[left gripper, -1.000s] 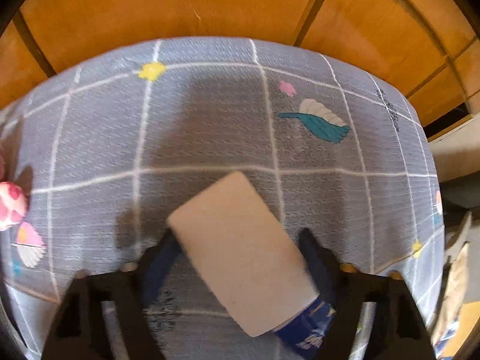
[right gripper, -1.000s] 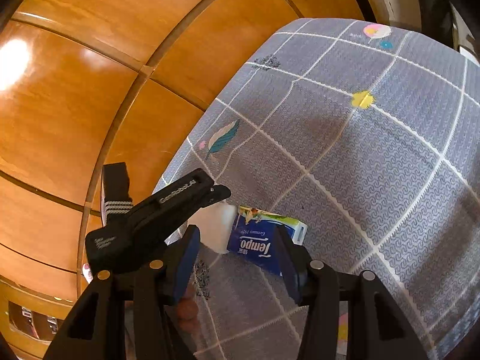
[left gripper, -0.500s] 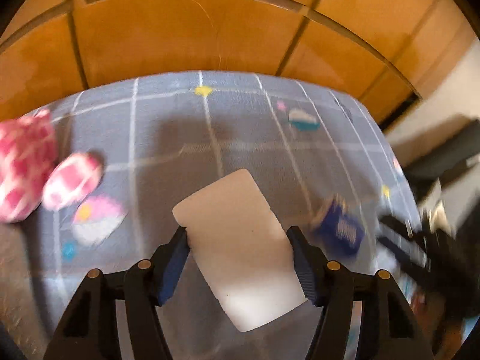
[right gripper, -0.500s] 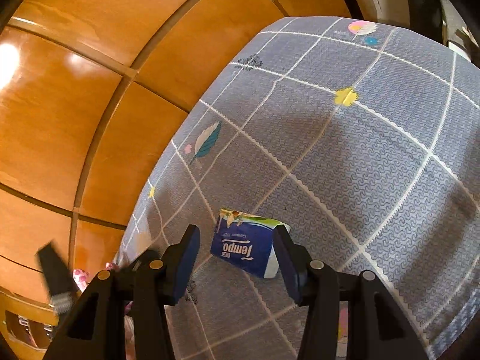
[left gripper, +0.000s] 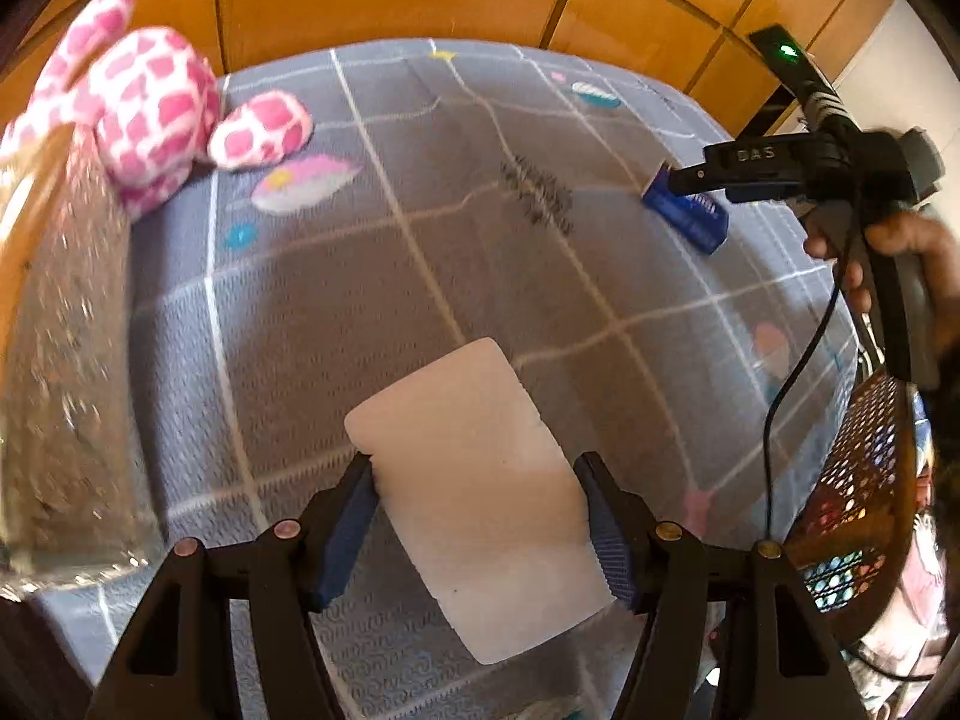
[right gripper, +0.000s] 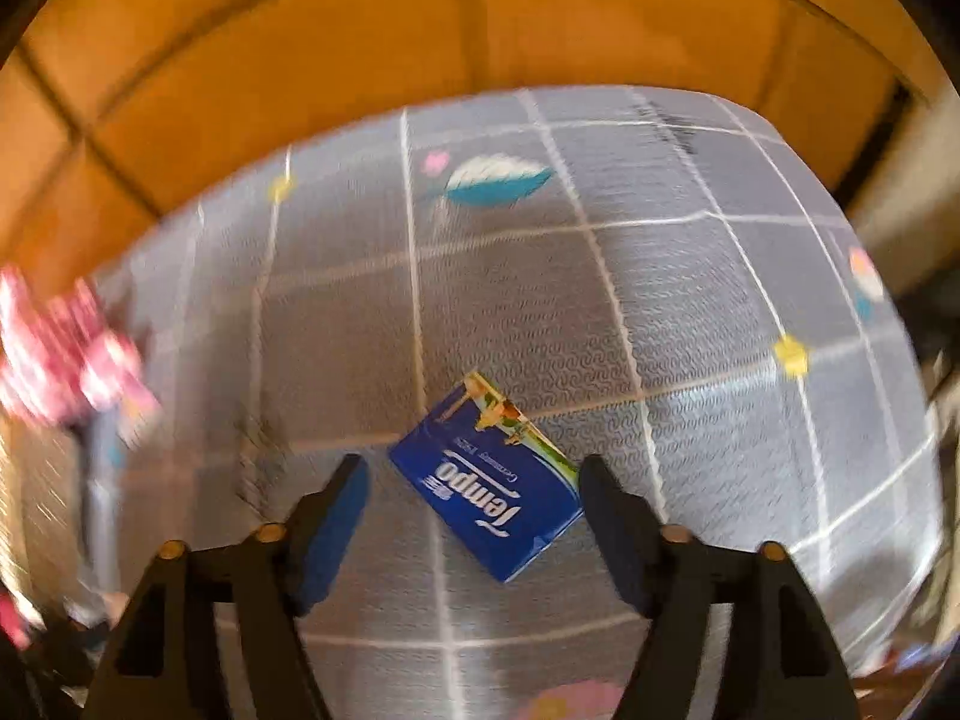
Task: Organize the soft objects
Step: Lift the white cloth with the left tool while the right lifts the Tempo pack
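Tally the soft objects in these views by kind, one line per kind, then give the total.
White paper roll, held in the left gripper: 1
Blue Tempo tissue pack, lying on the cloth under the opening right gripper, not between its pads: 1
Pink-and-white plush toy, at the far left of the cloth: 1
Total: 3

Counted: one white tissue roll (left gripper: 480, 498), one blue tissue pack (right gripper: 495, 489), one pink plush toy (left gripper: 150, 114), two grippers.
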Available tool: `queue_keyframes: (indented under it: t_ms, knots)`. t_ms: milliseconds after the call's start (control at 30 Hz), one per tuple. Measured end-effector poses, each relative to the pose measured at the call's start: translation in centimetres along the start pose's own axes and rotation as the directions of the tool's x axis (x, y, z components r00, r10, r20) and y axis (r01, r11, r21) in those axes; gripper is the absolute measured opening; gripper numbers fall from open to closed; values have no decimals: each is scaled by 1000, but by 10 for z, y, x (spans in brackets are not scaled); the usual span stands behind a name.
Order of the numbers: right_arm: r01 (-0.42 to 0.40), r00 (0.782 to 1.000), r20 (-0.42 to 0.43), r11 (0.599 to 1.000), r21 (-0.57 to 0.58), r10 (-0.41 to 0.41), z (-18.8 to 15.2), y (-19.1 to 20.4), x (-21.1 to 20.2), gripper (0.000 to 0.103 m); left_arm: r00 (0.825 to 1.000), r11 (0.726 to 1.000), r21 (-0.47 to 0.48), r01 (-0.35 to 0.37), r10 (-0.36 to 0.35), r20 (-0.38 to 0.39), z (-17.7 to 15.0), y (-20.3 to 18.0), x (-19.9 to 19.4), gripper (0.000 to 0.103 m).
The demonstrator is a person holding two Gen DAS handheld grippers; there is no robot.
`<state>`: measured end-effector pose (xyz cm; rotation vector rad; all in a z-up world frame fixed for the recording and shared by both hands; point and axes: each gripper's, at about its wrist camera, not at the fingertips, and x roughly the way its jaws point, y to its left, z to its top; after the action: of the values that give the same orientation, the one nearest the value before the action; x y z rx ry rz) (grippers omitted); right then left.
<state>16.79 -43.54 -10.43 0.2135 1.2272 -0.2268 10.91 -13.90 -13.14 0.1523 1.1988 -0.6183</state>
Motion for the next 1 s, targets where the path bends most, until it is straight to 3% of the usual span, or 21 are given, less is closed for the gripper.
queue_keyframes:
  t_ms: [67,167,233,433,533,600,633,800,1000]
  knots:
    - [81,996,-41,995,-61,-84,1,6,13,77,1000,1000,-14,-26,26,10,-3,2,12,69]
    - [107,989,-100,993,-43,-111,-4,1,27,75,996,998,28,-64,63,63,-12,-4,10,71]
    - [104,991,-87,994,-16,-105,-8,-2,26,67,992,994,58,-96,91,91,-17,-10,11,72]
    - [-43,999,-1,999,28,43,-29,20,-5,65,983,990,60,-128,118,143,-26,-14,10,72]
    - [-150,989,8,988,31,150,-40,42,-4,65,976,988,68,-140,126,178,-31,-15,8,71]
    - [-175,984,-16,984,35,175,-45,53,10,65,970,986,71,-150,133,201,-35,-17,7,70]
    - [-172,984,-51,985,31,173,-49,58,20,65,968,986,68,-152,135,212,-36,-19,8,68]
    - [-125,992,-41,990,-65,122,-58,67,19,64,964,985,68,-156,137,230,-37,-24,2,62]
    - [-78,997,-25,991,-112,76,-63,75,15,62,947,991,40,-126,107,304,-23,-16,-45,61]
